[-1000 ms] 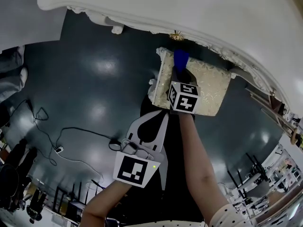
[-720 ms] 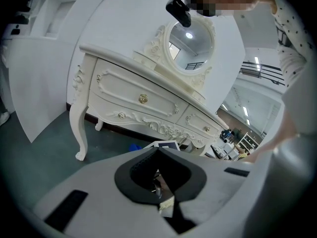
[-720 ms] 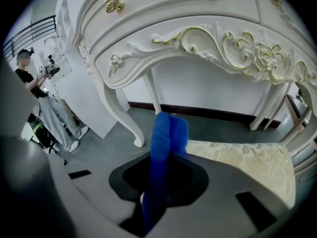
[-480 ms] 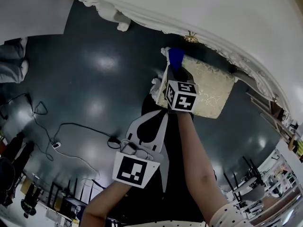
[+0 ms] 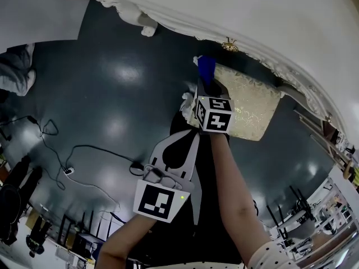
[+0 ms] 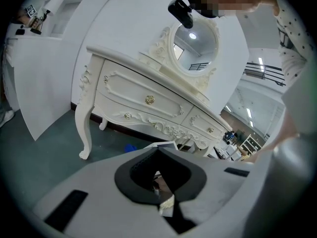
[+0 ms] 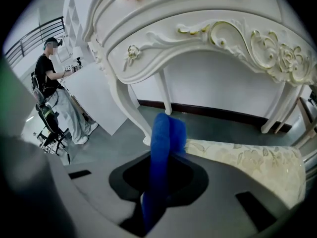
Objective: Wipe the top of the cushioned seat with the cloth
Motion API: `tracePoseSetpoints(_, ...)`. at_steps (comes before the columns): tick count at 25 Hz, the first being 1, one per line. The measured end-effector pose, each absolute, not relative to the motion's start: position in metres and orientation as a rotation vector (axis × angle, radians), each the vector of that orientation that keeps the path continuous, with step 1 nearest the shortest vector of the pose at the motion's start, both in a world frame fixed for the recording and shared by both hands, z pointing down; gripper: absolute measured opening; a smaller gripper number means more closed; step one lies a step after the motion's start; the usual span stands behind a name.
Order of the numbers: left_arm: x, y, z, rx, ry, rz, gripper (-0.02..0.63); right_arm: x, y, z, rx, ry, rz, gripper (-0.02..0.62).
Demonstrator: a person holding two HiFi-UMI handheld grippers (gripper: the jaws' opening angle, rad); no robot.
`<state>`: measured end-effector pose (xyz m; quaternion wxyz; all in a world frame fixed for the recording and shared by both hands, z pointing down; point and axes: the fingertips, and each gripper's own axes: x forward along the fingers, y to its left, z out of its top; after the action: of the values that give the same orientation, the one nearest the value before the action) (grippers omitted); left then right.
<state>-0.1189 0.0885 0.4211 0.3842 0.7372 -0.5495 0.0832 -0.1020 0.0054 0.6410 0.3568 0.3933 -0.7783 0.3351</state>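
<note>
Gripping the blue cloth [image 7: 166, 133], the right gripper [image 5: 205, 89] has its jaws clamped on the fabric, which sticks up in a folded bunch past the tips. It sits right at the corner of the cushioned seat [image 5: 253, 108], the corner on the left side nearest the dressing table [image 5: 252, 15], cloth touching the seat's edge there. The seat's pale, patterned top stretches away to the right, half tucked under the table's curved front. Over on the other side, the left gripper [image 5: 187, 137] hangs back close to the person's body, well apart from the seat, above the dark shiny floor [image 5: 112, 88]. Its jaws are pressed together at the tips with nothing between them. A cable [image 5: 84, 150] trails across the floor to the left, and a person [image 7: 49, 78] stands in the background beyond the table leg.
</note>
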Motion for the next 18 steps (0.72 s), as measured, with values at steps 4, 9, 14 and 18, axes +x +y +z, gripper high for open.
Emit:
tracePoseSetpoints(4, -0.112, 0.083, 0.416, 1.899, -1.380, 0.218, -0.003, -0.094, 0.004, 0.619, 1.053, -2.063, 0.878, 0.063)
tracePoseSetpoints(9, -0.096, 0.075, 0.414, 1.946, -1.328, 0.238, -0.003, -0.045, 0.006, 0.585, 1.176, -2.091, 0.898, 0.063)
tracePoseSetpoints(14, -0.070, 0.069, 0.410, 1.993, -1.254, 0.264, -0.003, 0.031, 0.012, 0.565, 1.313, -2.032, 0.875, 0.063)
tracePoseSetpoints(18, -0.052, 0.060, 0.407, 2.023, -1.210, 0.287, -0.003, 0.102, 0.016, 0.562, 1.417, -1.934, 0.844, 0.063)
